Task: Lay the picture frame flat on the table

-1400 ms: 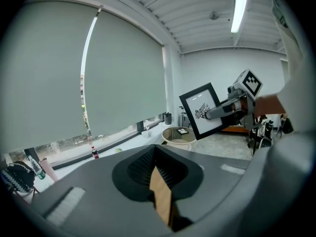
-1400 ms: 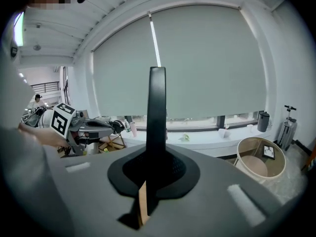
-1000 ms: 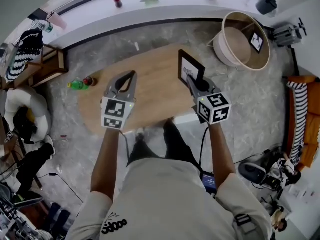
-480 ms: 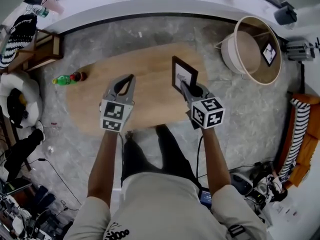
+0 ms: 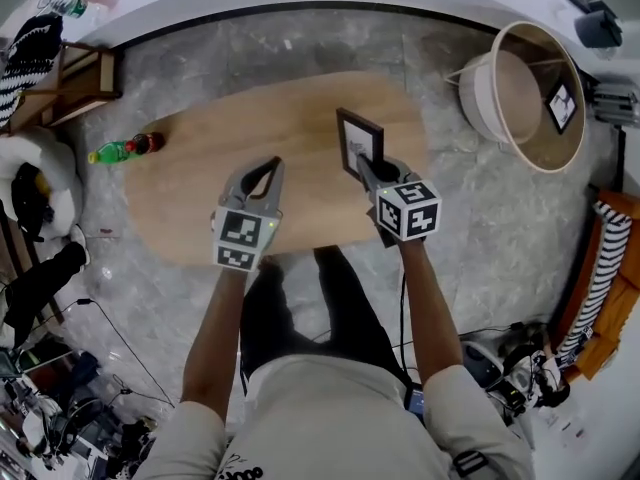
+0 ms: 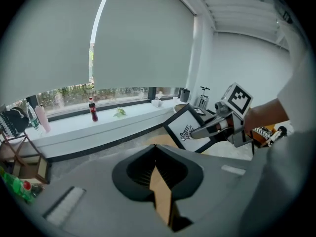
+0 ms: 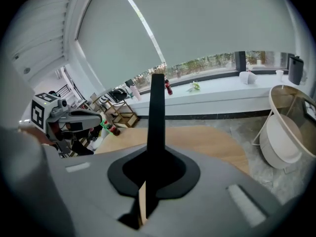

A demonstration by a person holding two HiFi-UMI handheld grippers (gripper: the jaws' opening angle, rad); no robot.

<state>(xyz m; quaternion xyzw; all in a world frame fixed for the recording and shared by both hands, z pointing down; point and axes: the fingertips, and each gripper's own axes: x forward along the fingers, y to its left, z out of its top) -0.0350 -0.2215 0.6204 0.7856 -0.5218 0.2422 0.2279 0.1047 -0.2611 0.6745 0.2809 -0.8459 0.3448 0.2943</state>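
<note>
The picture frame [image 5: 360, 141] is still standing upright rather than lying flat, over the right half of the surface [image 5: 190, 203] and set back from its right end. Toward the left, the left tongs [image 5: 274, 165] are hovering near the front edge with their tips pressed together on nothing, taking no part. To their right, the frame is sitting a little farther from the far right edge and nearer the middle than a second ago, while its tilt is hardly changing. The right tongs [image 5: 364, 165] are staying pinched on its lower edge, and the frame is showing edge-on between them in the right gripper view. Whether its bottom is touching the wood or hanging just above is hard to tell, since the tongs are covering that spot. I am judging the repositioning as nearly done and the tipping-over as not yet begun.
</note>
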